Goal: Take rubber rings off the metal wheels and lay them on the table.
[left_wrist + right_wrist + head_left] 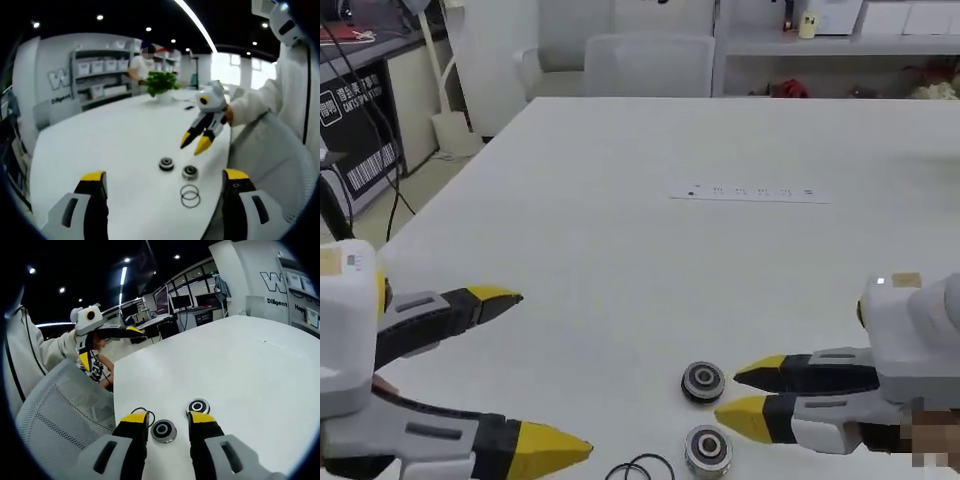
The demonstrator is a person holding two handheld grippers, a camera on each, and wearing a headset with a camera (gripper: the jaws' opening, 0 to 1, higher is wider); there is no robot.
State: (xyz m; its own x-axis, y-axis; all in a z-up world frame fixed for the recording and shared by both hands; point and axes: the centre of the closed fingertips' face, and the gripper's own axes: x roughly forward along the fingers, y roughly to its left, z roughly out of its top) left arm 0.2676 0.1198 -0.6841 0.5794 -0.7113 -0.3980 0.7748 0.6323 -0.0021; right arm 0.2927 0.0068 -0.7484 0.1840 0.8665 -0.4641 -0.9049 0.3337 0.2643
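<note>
I see my left tool [555, 372] wide open and empty. Right tool [726, 392] slightly parted, gripping nothing, tips just beside the far wheel [703, 381] and near wheel [708, 449]. Two rubber rings [640, 468] lie loose on the counter [620, 200] beside the near wheel.

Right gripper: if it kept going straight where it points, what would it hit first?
Probably the nearer metal wheel, which lies just ahead between the open jaws of the right gripper; depth is hard to judge.
</note>
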